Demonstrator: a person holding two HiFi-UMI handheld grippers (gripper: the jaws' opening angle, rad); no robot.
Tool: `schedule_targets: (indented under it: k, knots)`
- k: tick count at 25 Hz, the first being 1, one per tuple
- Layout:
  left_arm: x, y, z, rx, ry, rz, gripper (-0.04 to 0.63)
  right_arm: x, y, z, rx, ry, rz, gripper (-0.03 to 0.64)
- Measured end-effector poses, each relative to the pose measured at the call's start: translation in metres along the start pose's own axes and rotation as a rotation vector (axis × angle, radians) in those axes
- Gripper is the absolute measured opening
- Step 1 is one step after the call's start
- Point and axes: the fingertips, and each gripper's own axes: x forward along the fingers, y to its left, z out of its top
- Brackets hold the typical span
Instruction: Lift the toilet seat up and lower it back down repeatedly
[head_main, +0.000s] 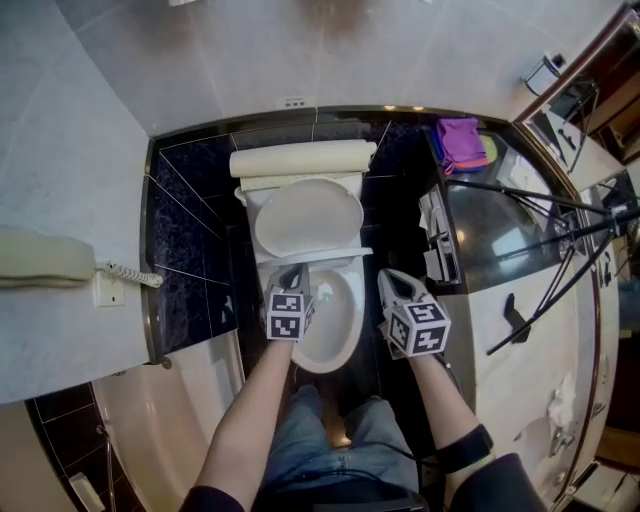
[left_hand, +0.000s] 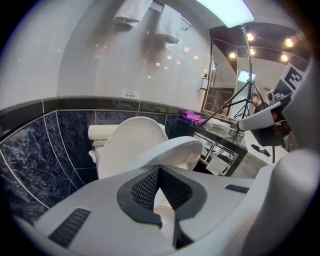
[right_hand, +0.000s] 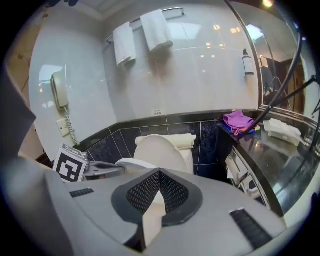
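The white toilet has its lid (head_main: 308, 215) upright against the tank (head_main: 300, 158). In the head view the toilet seat (head_main: 330, 257) is partly raised and shows edge-on above the bowl (head_main: 335, 320). My left gripper (head_main: 296, 272) is at the seat's front rim. In the left gripper view its pads meet at the tip (left_hand: 159, 170), shut on the seat's (left_hand: 175, 150) rim. The right gripper view shows the same left gripper (right_hand: 117, 168) with the seat (right_hand: 132, 163) running out from it. My right gripper (head_main: 392, 280) hangs to the right of the bowl, shut (right_hand: 160, 172) on nothing.
A dark counter (head_main: 490, 230) with a purple cloth (head_main: 460, 140) runs along the right, and a black tripod (head_main: 560, 200) leans over it. A wall phone (head_main: 45, 258) hangs on the left. Paper holders (head_main: 435, 235) sit beside the bowl. Towels (right_hand: 145, 32) hang above.
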Motion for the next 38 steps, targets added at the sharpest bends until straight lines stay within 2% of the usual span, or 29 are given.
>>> schedule_targets:
  k: [6, 13, 19, 30, 38]
  knots:
    - [0.019, 0.023, 0.025, 0.018, 0.008, 0.046, -0.002, 0.024, -0.014, 0.041, -0.119, -0.033, 0.013, 0.017]
    - [0.035, 0.056, 0.038, 0.024, 0.021, 0.15, -0.002, 0.065, -0.026, 0.044, -0.126, -0.01, 0.112, 0.017]
    - [0.045, 0.07, 0.042, -0.011, 0.034, 0.206, -0.002, 0.083, -0.041, 0.047, -0.154, 0.031, 0.163, 0.017]
    - [0.065, 0.075, 0.056, -0.008, 0.033, 0.215, -0.002, 0.097, -0.059, 0.055, -0.156, 0.051, 0.179, 0.017]
    - [0.048, 0.062, 0.056, 0.008, 0.034, 0.206, -0.002, 0.091, -0.057, 0.052, -0.166, 0.052, 0.178, 0.017]
